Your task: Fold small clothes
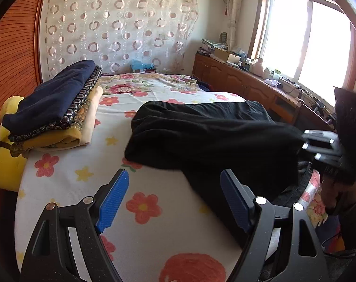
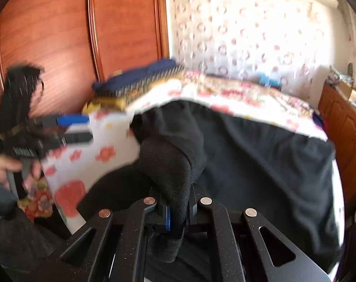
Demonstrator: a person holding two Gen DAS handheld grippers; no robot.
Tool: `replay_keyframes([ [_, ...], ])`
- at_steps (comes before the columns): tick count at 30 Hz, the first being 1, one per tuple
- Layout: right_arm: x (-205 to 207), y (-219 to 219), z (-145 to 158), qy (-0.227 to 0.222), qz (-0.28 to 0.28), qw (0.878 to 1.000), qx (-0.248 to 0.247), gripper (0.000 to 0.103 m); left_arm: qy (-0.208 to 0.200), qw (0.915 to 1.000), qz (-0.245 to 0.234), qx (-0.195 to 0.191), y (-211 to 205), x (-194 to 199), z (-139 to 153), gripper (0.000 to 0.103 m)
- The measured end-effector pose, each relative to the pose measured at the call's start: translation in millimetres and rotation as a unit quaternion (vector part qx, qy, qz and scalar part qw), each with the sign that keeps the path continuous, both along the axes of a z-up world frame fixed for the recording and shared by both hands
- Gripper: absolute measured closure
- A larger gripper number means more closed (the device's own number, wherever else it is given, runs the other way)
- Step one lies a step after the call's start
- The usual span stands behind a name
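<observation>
Dragging the soft black knit garment, pinched by the right gripper, risks bunching; the wide-open, empty left gripper sits toward 9 o'clock.

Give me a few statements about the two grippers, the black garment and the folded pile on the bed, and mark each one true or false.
1. The right gripper is shut on the black garment. True.
2. The left gripper holds the garment too. False: its fingers are open and hold nothing.
3. A folded pile sits on the bed. True.
4. The top piece of the pile is white. False: it is navy.
</observation>
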State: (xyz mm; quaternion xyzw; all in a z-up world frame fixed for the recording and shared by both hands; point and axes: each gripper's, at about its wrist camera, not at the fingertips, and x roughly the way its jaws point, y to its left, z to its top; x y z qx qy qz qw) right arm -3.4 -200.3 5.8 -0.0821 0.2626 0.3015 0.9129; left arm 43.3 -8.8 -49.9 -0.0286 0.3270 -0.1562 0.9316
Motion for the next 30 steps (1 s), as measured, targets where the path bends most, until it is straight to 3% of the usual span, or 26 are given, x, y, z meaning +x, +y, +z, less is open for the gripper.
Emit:
replay_keyframes([
  [5,-13.5,-36.6,34.1,-0.037,-0.024,0.999,0.027,0.096,-0.007,0.9999,-0.011,0.002,-9.0,-3.7,5.2,0.022],
  [9,-23.6,-79.3,44.1,-0.053,-0.069,0.996,0.021,0.096,-0.016,0.9997,-0.019,0.002,-15.4,-5.2,10.1,0.022],
  [16,-26.9,-130.1,22.7,-0.013,-0.146,0.989,-0.009,0.096,-0.027,0.9992,-0.03,0.004,-31.2,-3.8,18.6,0.022],
  [24,-13.0,-136.9,4.0,0.03,-0.188,0.982,-0.02,0.095,-0.039,0.9984,-0.04,0.012,-44.4,-1.6,27.2,0.022],
  [30,-7.1,-126.5,26.3,0.024,-0.208,0.978,-0.025,0.072,-0.041,0.9982,-0.042,0.015,-47.8,-0.1,28.4,0.022],
])
